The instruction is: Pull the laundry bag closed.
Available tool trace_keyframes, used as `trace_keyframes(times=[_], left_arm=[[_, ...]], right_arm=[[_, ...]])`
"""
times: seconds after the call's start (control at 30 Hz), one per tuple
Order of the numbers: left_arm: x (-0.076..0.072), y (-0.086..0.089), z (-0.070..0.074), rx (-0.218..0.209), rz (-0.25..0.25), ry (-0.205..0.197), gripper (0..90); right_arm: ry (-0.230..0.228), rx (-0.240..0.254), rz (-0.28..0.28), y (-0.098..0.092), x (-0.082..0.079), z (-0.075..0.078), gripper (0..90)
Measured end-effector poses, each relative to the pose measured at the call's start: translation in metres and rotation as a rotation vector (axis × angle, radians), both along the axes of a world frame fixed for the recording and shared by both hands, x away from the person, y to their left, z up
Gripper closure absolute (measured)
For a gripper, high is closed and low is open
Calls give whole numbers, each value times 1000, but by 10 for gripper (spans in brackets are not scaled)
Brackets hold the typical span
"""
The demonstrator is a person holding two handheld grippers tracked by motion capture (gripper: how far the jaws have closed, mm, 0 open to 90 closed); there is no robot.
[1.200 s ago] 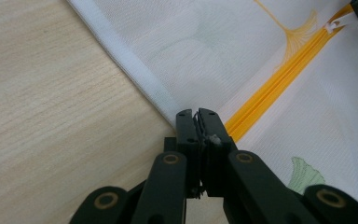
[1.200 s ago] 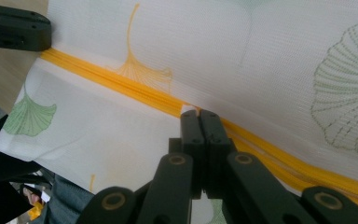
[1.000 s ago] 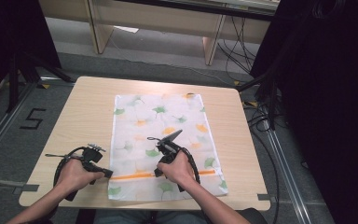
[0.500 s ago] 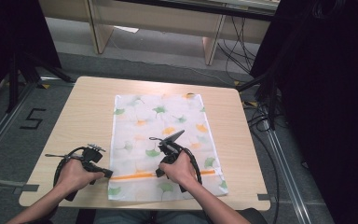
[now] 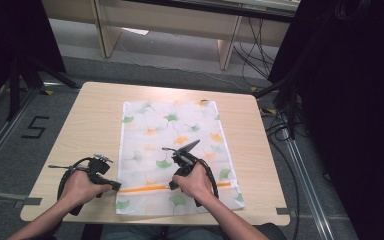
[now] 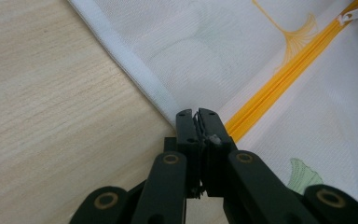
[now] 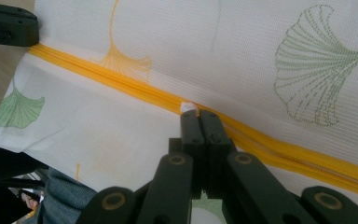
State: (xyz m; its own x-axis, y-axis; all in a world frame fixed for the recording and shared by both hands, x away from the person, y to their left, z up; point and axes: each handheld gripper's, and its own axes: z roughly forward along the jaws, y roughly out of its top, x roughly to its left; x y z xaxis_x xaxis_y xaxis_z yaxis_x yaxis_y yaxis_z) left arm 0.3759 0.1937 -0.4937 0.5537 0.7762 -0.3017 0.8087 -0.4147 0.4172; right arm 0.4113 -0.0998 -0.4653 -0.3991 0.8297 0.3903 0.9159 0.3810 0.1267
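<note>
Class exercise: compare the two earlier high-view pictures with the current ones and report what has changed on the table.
Nothing visibly changed: the left gripper stays shut at the mesh bag's white edge, the right gripper stays shut at the white zipper pull on the orange zipper, and the bag lies flat as before.

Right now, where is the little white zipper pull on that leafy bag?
The zipper pull sits on the orange zipper, pinched at the right gripper tips, near the bag's front edge in the high view.
</note>
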Motion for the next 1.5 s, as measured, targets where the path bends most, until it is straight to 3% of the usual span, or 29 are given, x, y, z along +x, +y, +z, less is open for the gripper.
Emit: trace_keyframes(times=[0.1,0.17,0.23,0.37,0.43,0.5,0.53,0.57,0.73,0.87,0.9,0.93,1.1,1.17,1.2,1.23,1.27,1.3,1.33,1.4,1.43,1.47,1.5], left_arm=[[0,0,0,-1,0,1,878],[0,0,0,-1,1,0,878],[0,0,0,-2,2,0,878],[0,0,0,-2,1,1,878],[0,0,0,-1,1,0,878],[0,0,0,-1,0,0,878],[0,0,0,-1,1,0,878],[0,0,0,-1,0,0,878],[0,0,0,-1,1,0,878],[0,0,0,-2,1,1,878],[0,0,0,-4,2,1,878],[0,0,0,-4,0,1,878],[0,0,0,-2,1,0,878],[1,0,-1,-3,-2,1,878],[0,0,0,-5,1,2,878],[0,0,0,-5,1,2,878],[1,0,-1,-4,-2,1,878],[1,0,-1,-4,-2,1,878],[0,0,0,-5,4,2,878],[0,0,0,-6,5,3,878],[0,0,0,-2,5,4,878],[0,0,0,-2,5,4,878],[0,0,0,-1,5,5,878]], right_arm=[[-2,-2,-18,-1,-1,0,900],[-42,0,-8,-3,0,-2,900],[0,-3,-1,-5,1,0,900],[2,-13,-27,-7,-1,2,900],[-9,0,-7,-10,0,1,900],[-20,-6,-39,-9,-2,1,900],[-36,-4,10,-12,1,1,900],[3,-3,-31,-11,-1,2,900],[7,-7,-31,-13,-1,4,900],[-24,-1,-19,-17,0,3,900],[5,-5,-37,-17,0,5,900],[-9,-12,-38,-18,0,4,900],[6,-2,-41,-24,-1,4,900],[-24,-10,-57,-25,-2,3,900],[12,-15,-50,-26,-1,5,900],[-4,-8,-61,-26,-2,5,900],[-37,-3,-29,-28,-1,3,900],[-37,-3,-29,-28,-1,3,900],[-3,-5,-54,-27,-2,5,900],[5,-18,-56,-28,-2,6,900],[-30,-16,-31,-30,-1,5,900],[-30,-16,-31,-30,-1,5,900],[1,-14,-53,-30,-2,6,900]])
